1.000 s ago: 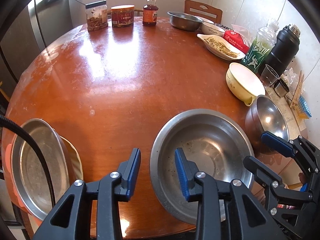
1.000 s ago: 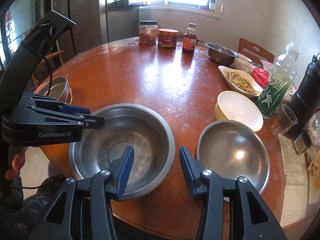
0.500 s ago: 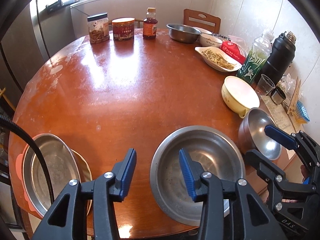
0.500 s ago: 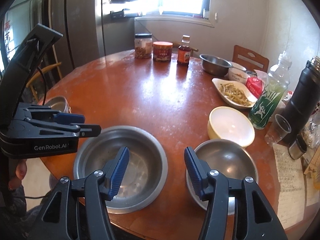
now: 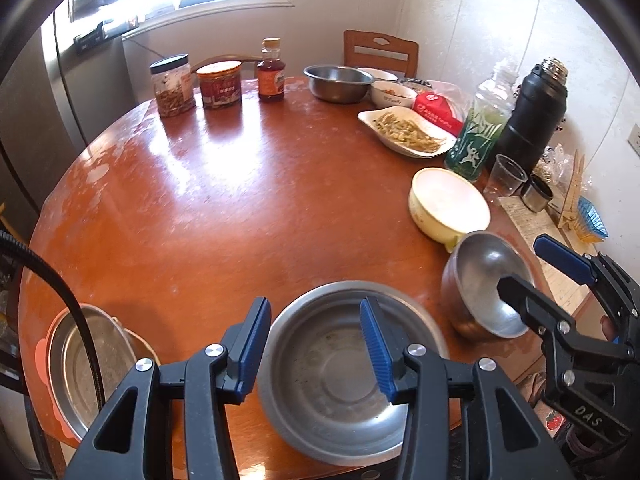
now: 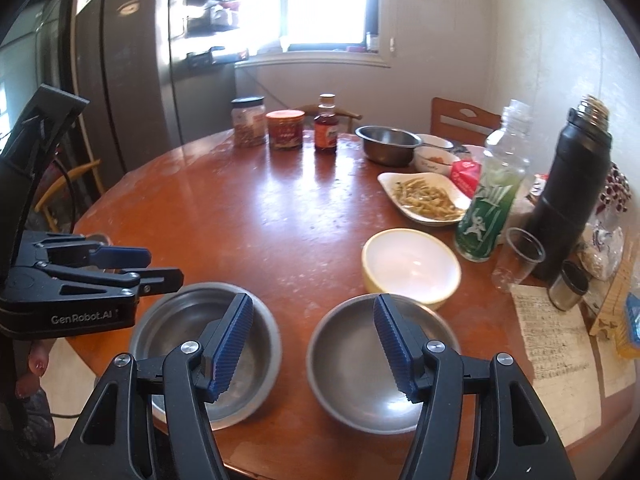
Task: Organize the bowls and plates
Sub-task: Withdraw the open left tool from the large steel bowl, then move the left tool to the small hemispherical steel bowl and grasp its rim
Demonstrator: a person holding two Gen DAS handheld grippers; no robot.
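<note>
A wide steel bowl [image 5: 340, 380] rests near the round table's front edge, and a deeper steel bowl [image 5: 484, 292] stands just to its right. My left gripper [image 5: 314, 344] hovers open above the wide bowl's [image 6: 188, 320] left rim, holding nothing. My right gripper [image 6: 316, 340] hangs over the gap between the two bowls with its jaws opening and nothing between them. The deeper bowl [image 6: 360, 360] lies under its right finger. A yellow bowl [image 6: 412, 268] sits behind. At the table's left edge a steel plate [image 5: 80, 360] lies on a stack.
Two jars [image 5: 196, 84] and a sauce bottle [image 5: 271, 70] stand at the far edge, beside a small steel bowl [image 5: 338, 82]. On the right are a white dish of food [image 5: 404, 132], a green bottle [image 5: 478, 136], a black flask [image 5: 532, 120] and a plastic cup [image 5: 506, 174].
Both grippers have risen and drawn back from the bowls, which now look smaller and lower in view. Both pairs of jaws stand wider apart than before.
</note>
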